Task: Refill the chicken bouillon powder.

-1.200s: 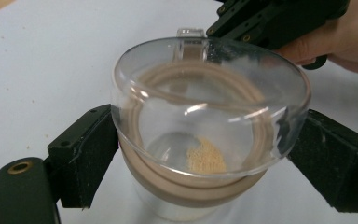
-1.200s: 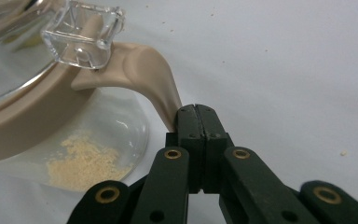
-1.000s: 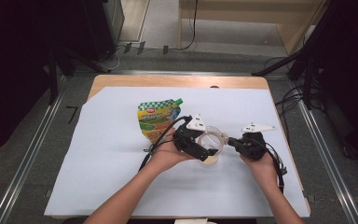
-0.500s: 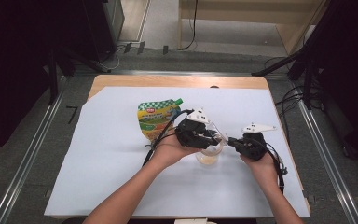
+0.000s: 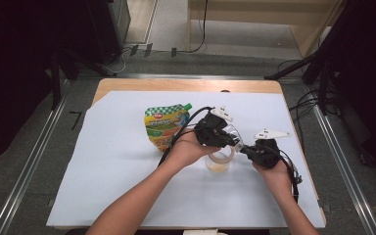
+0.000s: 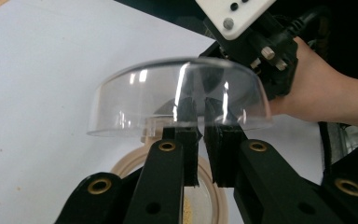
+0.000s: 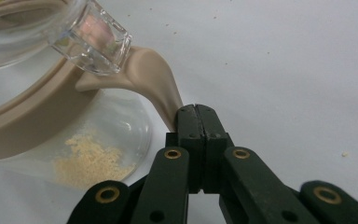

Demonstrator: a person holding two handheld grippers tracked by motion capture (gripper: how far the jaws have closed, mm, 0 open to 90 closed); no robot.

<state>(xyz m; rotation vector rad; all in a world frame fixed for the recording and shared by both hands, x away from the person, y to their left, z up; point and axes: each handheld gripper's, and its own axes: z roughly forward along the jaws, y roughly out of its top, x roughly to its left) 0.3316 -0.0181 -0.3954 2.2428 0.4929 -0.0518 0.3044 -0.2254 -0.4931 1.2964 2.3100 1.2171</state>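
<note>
Here, left gripper (image 6: 200,140) clamping clear lid (image 6: 177,98), right gripper (image 7: 196,116) pinching jar's (image 7: 42,126) beige tab (image 7: 151,77), yellowish powder (image 7: 88,161) inside.

Even overhead light, dark blurry surroundings, glare on the clear lid (image 6: 177,95)

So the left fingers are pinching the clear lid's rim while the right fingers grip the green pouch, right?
Not quite. The left fingers do pinch the clear lid, but the right fingers grip the beige tab of the jar's rim, as the right gripper view shows. The green pouch lies untouched.
</note>
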